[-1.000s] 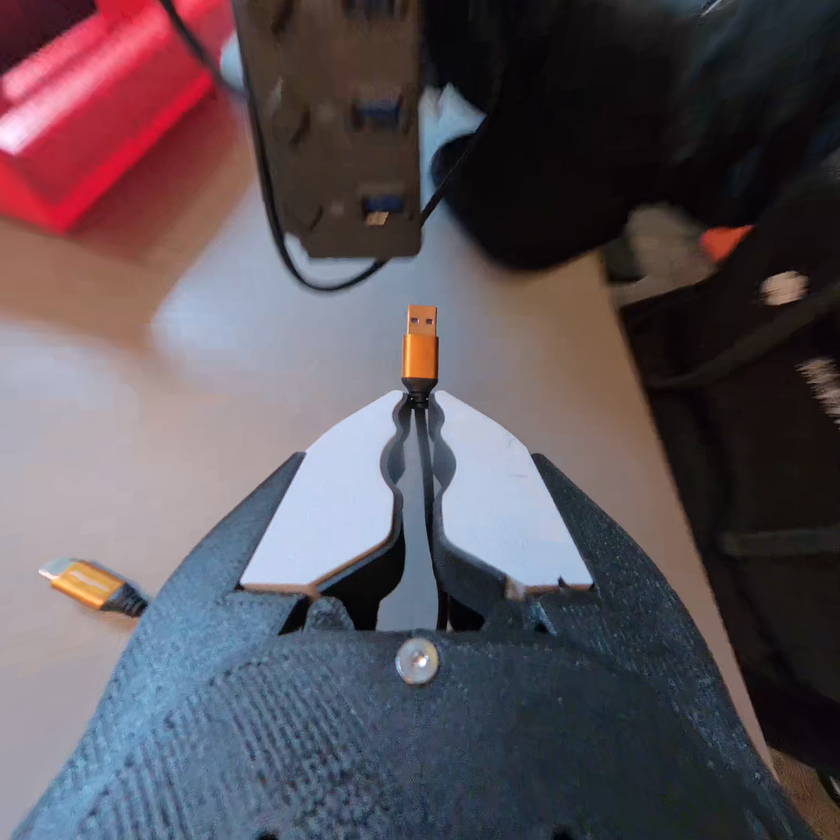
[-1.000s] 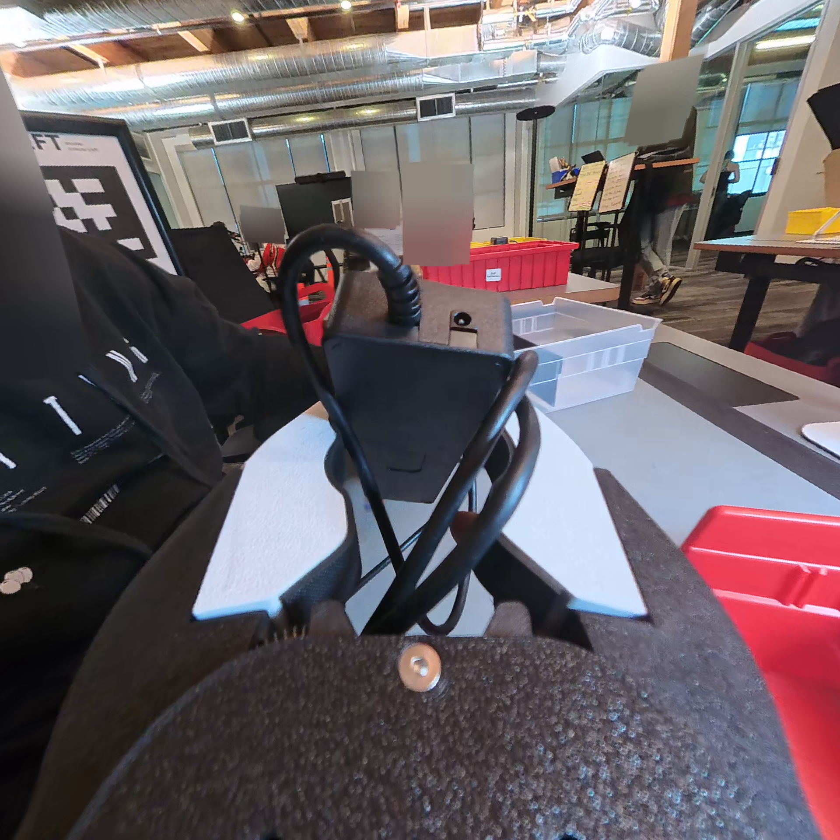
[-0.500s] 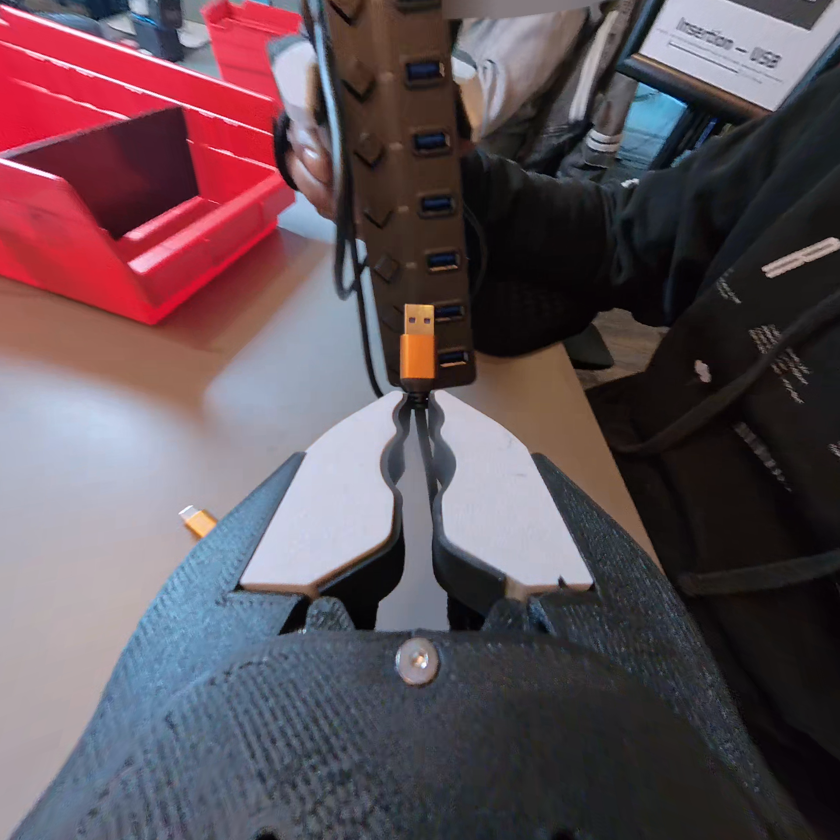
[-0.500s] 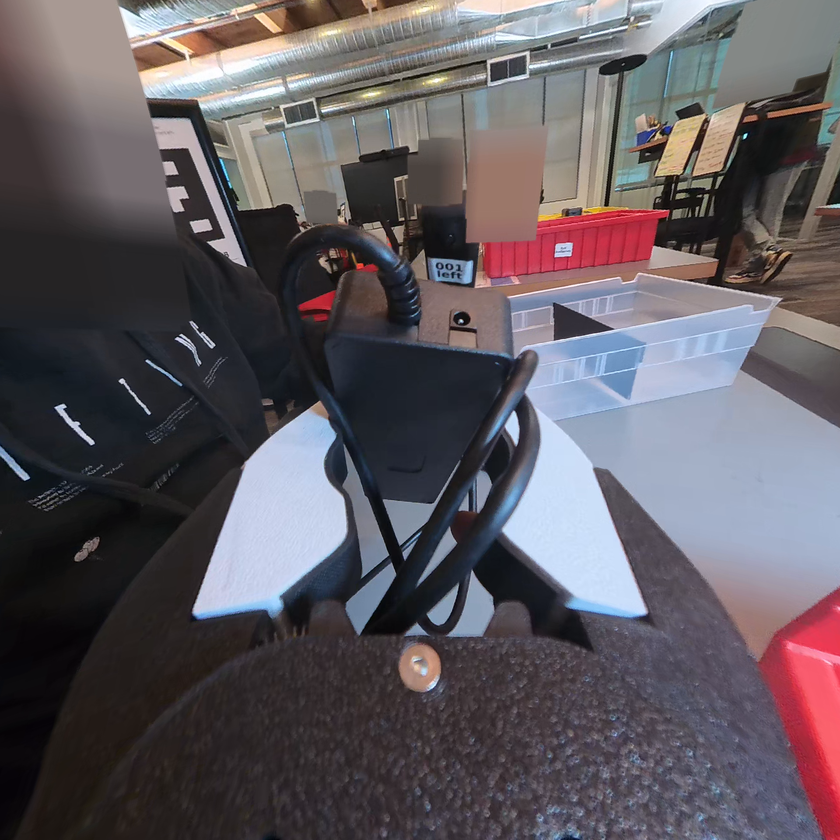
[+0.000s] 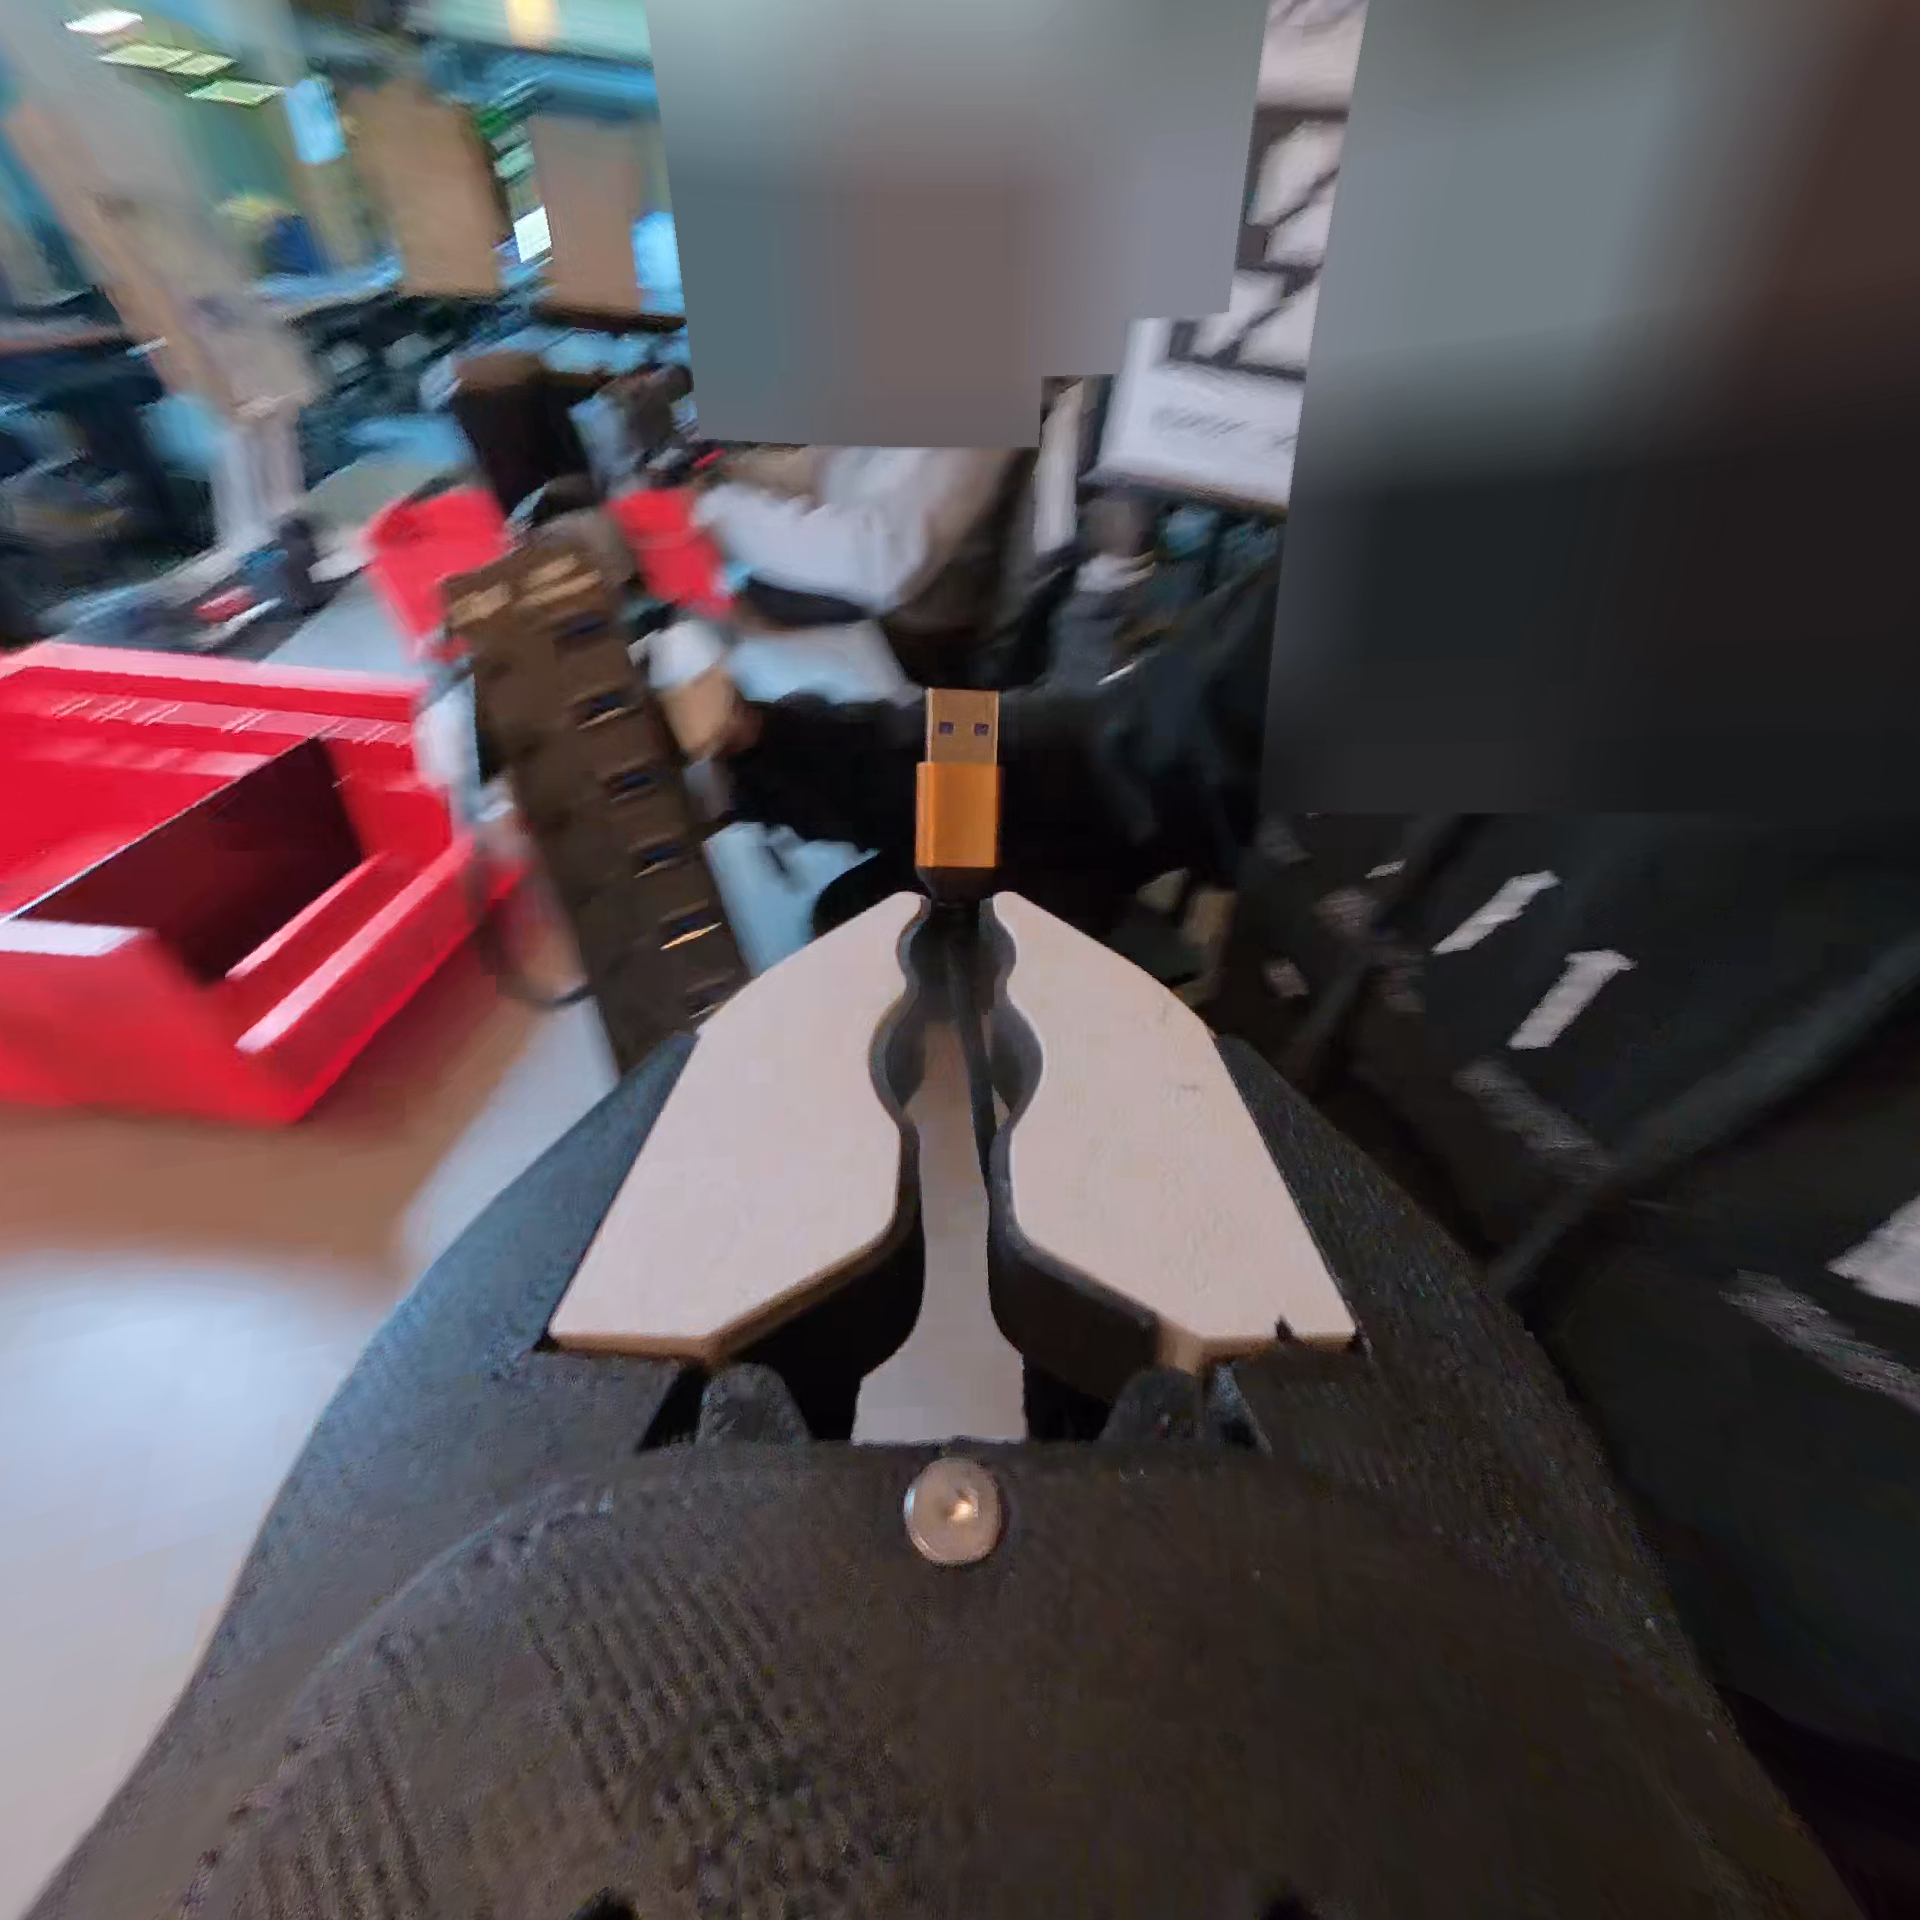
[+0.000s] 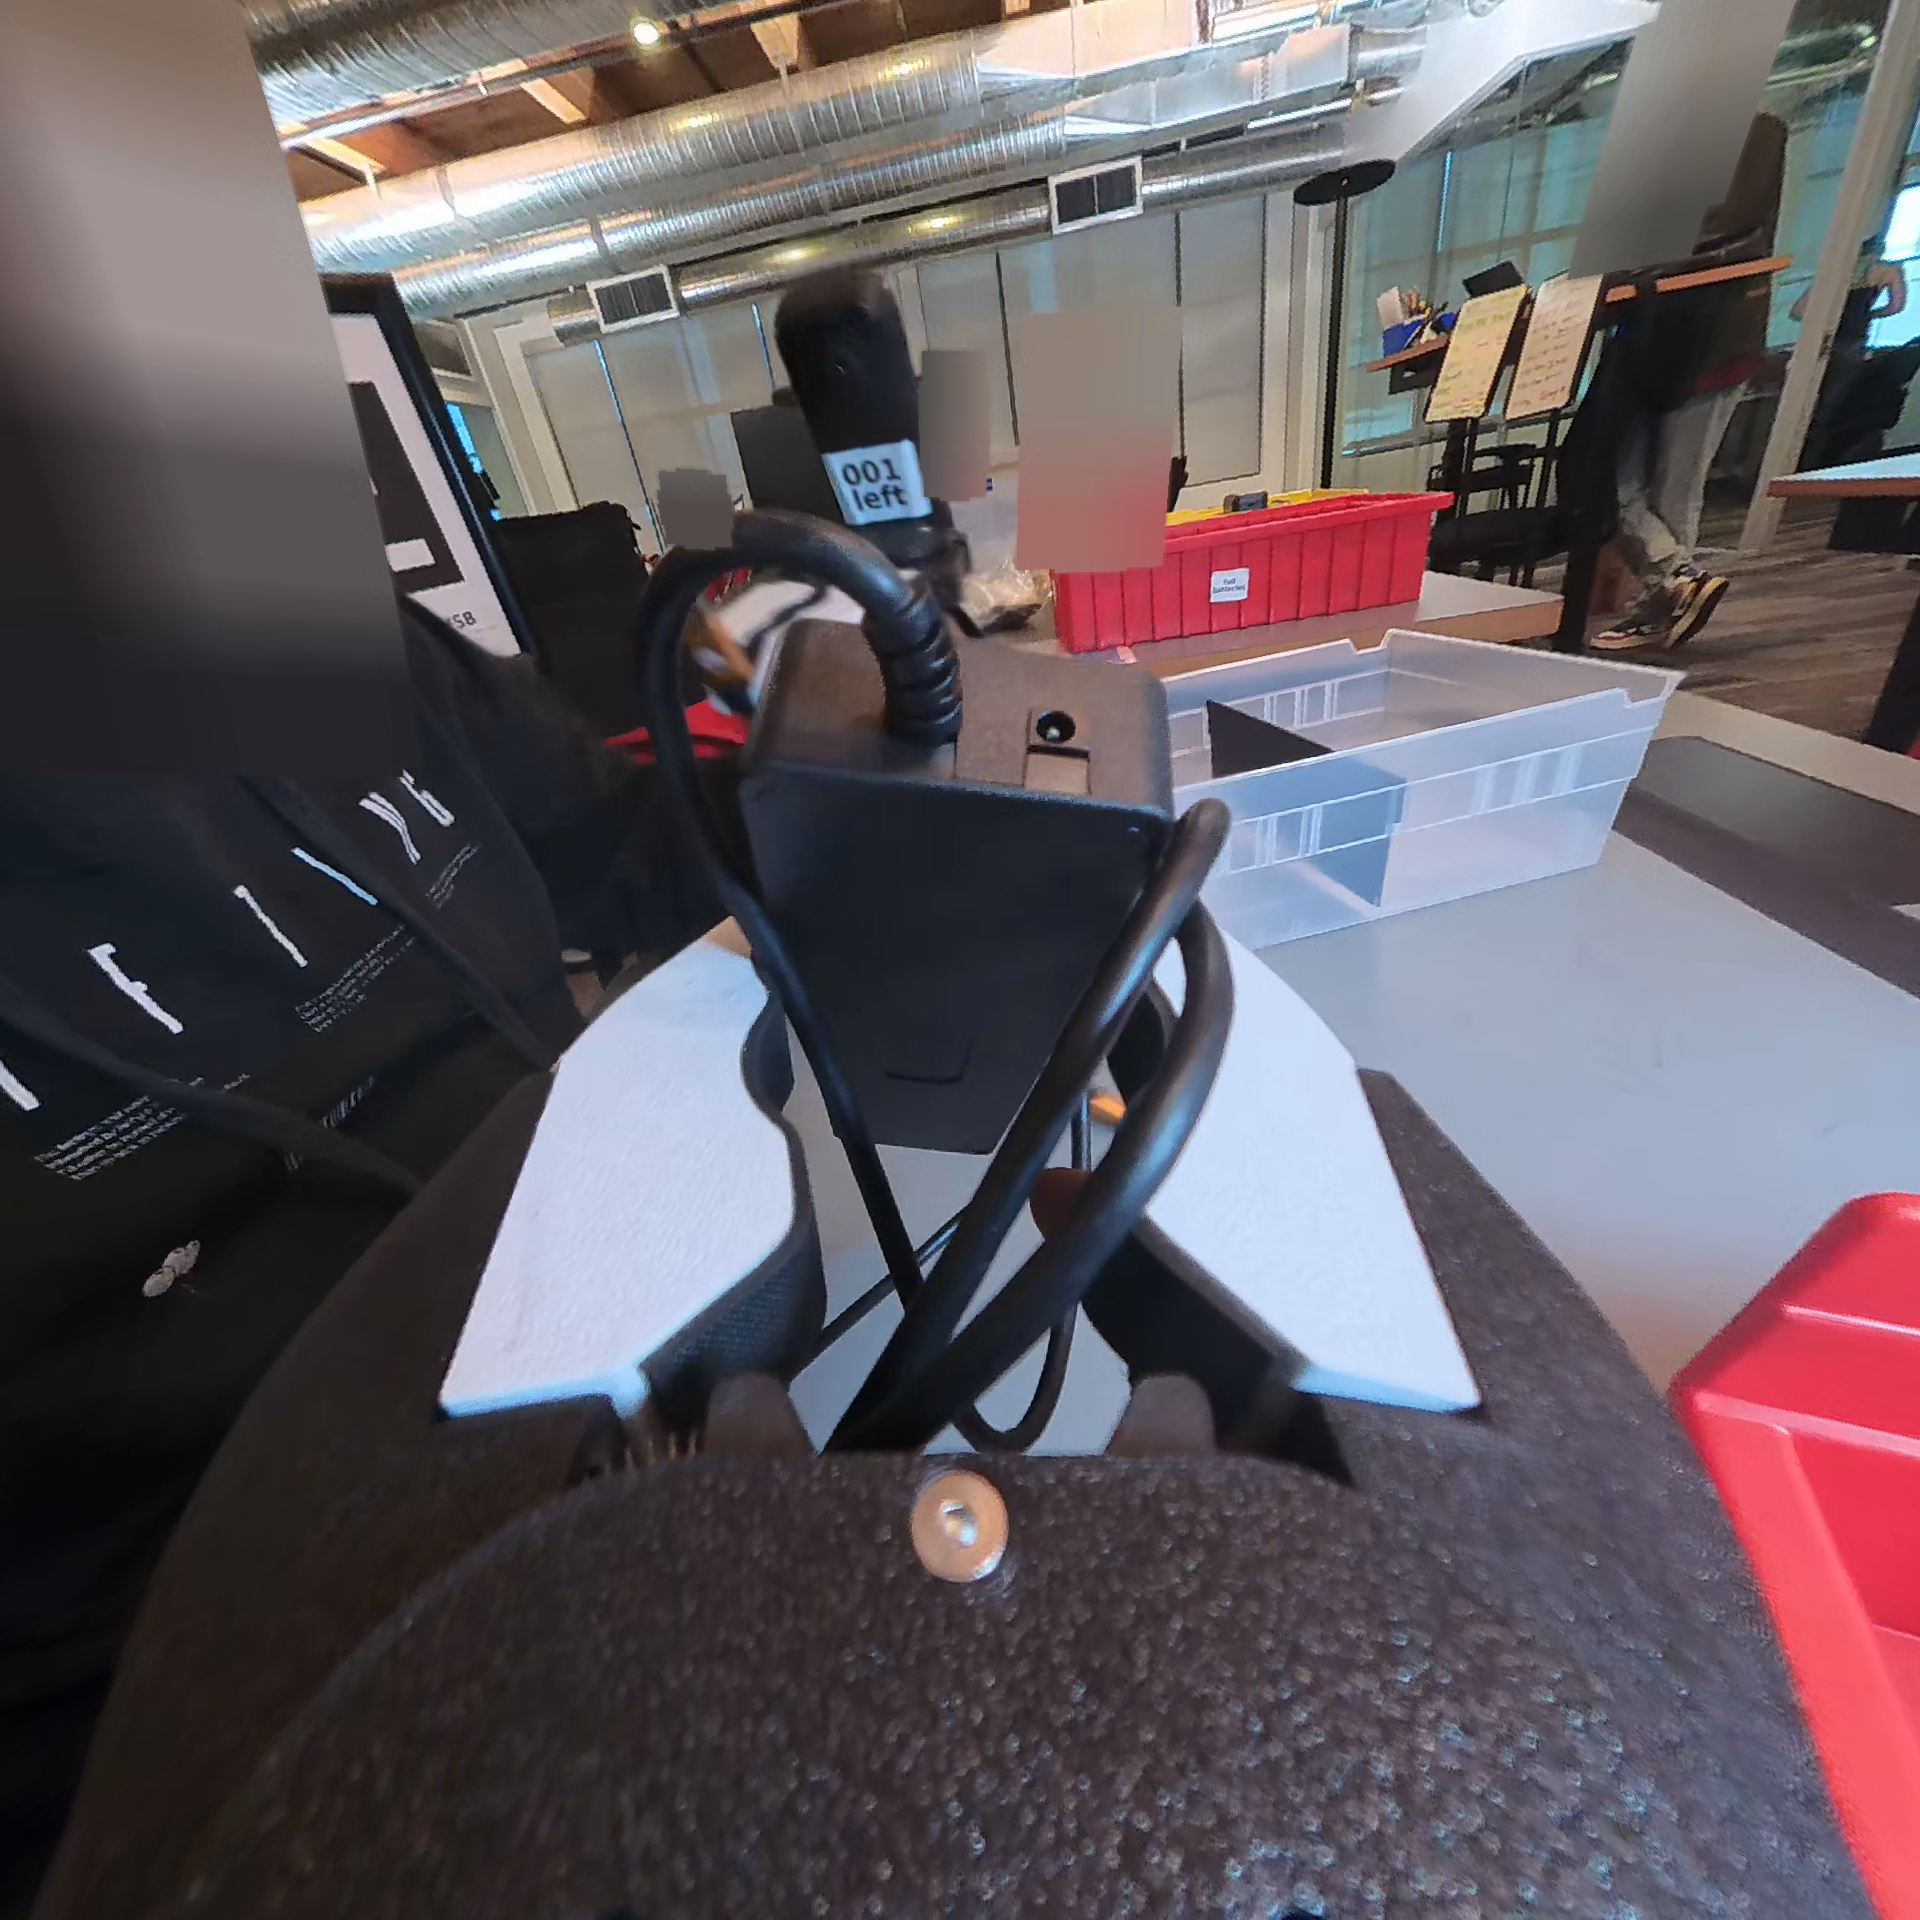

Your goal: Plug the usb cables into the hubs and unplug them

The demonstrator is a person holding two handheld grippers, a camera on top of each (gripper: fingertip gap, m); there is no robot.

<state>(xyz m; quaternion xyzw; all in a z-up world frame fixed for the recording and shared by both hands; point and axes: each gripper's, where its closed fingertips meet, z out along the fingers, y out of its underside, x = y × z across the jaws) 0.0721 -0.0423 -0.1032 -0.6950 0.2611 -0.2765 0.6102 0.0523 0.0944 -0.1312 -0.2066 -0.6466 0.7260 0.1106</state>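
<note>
My left gripper is shut on the black cable just behind an orange USB plug, which points forward and up, free in the air. The long black USB hub with its row of blue ports stands tilted to the left of the plug, apart from it. My right gripper is shut on that hub near its cable end, seen from the back, with the hub's black cable looped around it. The left gripper shows beyond the hub in the right wrist view.
A red bin sits on the table at the left, also in the right wrist view. A clear plastic tray and a red crate lie farther off. A person's black clothing fills the right side. The tips of one gripper are about 15 centimeters away from the tips of the other.
The left gripper has tilted up and swung right: the hub, which was straight ahead of the plug, now lies to its left. The right gripper has turned slightly with the hub.
</note>
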